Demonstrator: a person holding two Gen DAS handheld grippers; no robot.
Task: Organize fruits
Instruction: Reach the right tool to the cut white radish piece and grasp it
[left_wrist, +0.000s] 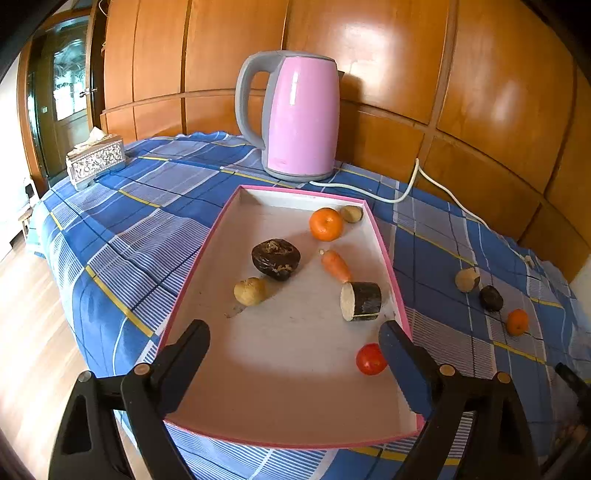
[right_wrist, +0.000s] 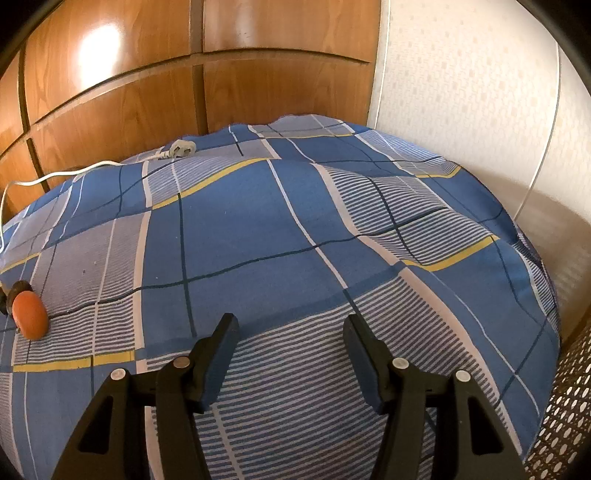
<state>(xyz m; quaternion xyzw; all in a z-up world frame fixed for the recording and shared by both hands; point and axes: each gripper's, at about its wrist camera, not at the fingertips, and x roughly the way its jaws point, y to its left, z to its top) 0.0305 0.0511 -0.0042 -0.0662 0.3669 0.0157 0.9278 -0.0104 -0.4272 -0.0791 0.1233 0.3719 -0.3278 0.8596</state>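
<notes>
A shallow pink-rimmed tray (left_wrist: 225, 221) lies on the checked blue cloth. Inside it are an orange (left_wrist: 325, 224), a small brown fruit (left_wrist: 351, 213), a dark wrinkled fruit (left_wrist: 276, 259), a carrot (left_wrist: 335, 265), a dark cut piece (left_wrist: 361, 301), a pale potato-like one (left_wrist: 250, 291) and a red tomato (left_wrist: 370, 359). My left gripper (left_wrist: 295, 330) hangs open over the tray's near half, nothing between its fingers; the tomato lies just left of the right finger. Outside the tray to the right lie a pale fruit (left_wrist: 467, 279), a dark one (left_wrist: 491, 298) and an orange (left_wrist: 517, 322). My right gripper (right_wrist: 291, 325) is open over bare cloth, with that orange (right_wrist: 29, 314) far to its left.
A pink kettle (left_wrist: 295, 114) stands behind the tray, its white cord (left_wrist: 402, 195) trailing right to a plug (right_wrist: 181, 149). A patterned tissue box (left_wrist: 95, 160) sits at the far left corner. Wood panelling backs the table. The cloth edge drops off at the right.
</notes>
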